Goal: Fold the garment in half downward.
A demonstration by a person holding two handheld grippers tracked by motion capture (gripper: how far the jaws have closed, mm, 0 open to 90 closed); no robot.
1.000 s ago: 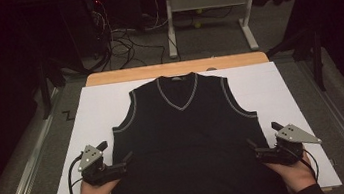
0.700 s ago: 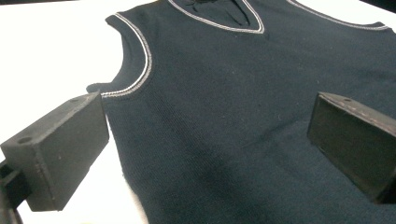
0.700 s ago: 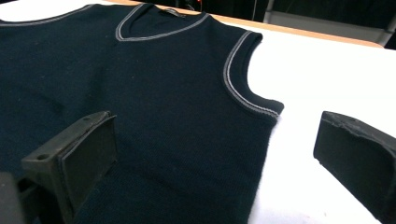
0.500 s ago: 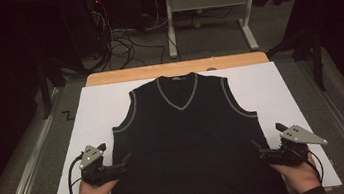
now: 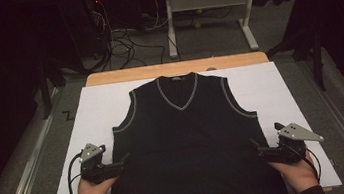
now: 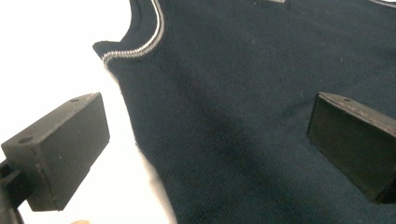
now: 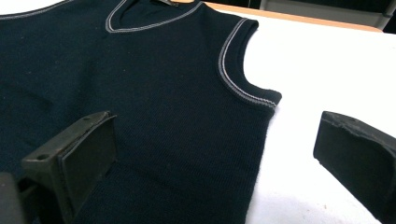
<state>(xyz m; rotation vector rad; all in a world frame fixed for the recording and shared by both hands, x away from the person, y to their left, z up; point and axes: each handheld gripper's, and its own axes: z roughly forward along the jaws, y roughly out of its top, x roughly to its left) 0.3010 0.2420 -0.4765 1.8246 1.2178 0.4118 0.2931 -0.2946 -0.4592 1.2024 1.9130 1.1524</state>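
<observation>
Vest (image 5: 188, 140) flat, neck pointing away

white board (image 5: 280, 88), wooden tabletop (image 5: 107, 78), floor cables (image 5: 122, 38)

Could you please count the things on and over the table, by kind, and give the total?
Sleeveless knitted vest, dark with grey trim: 1
White sheet under the vest: 1
Hand-held claws, both with jaws open at the vest's side edges: 2, left claw and right claw
Total: 4
</observation>
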